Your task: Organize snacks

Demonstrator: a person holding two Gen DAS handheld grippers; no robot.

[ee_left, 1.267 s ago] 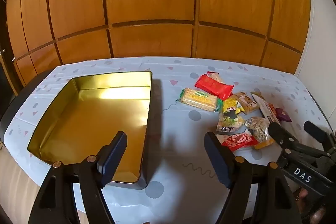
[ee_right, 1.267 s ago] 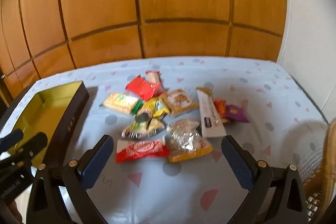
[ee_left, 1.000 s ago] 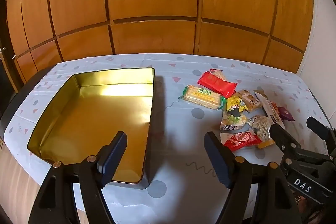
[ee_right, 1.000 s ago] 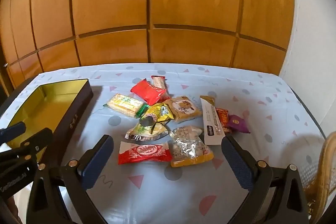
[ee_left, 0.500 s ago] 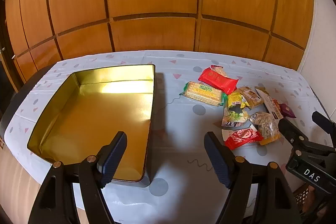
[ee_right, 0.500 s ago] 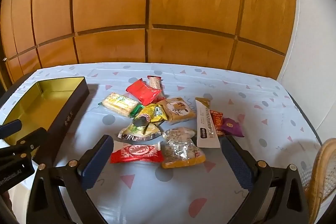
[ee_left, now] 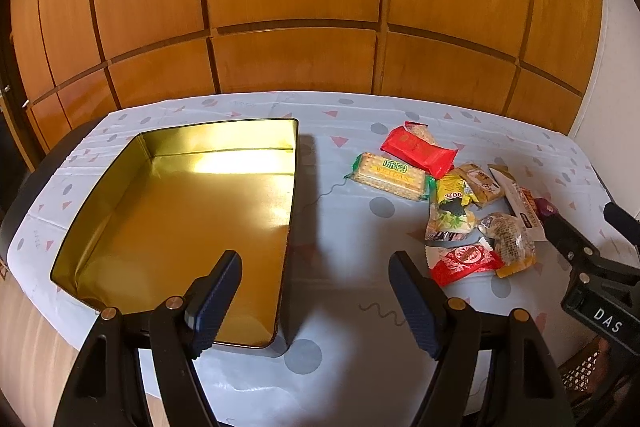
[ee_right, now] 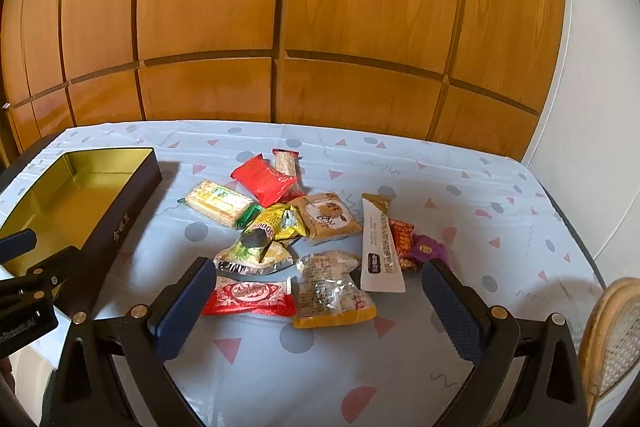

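Both tongs, left [ee_left: 314, 291] and right [ee_right: 318, 303], gape empty. The right has backed slightly from the snack pile [ee_right: 304, 239] beside the tin [ee_left: 120, 155]. Sorting has not begun.

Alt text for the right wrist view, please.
The right gripper, jaws open and empty, hovers over a pile of wrapped snacks on a patterned tablecloth. An empty gold-lined tin sits left; wooden panels behind.

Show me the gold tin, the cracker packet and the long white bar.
gold tin [ee_left: 192, 211], left wrist view, bare inner floor.
cracker packet [ee_left: 390, 175], left wrist view, label middle.
long white bar [ee_right: 378, 247], right wrist view, wrapper middle.
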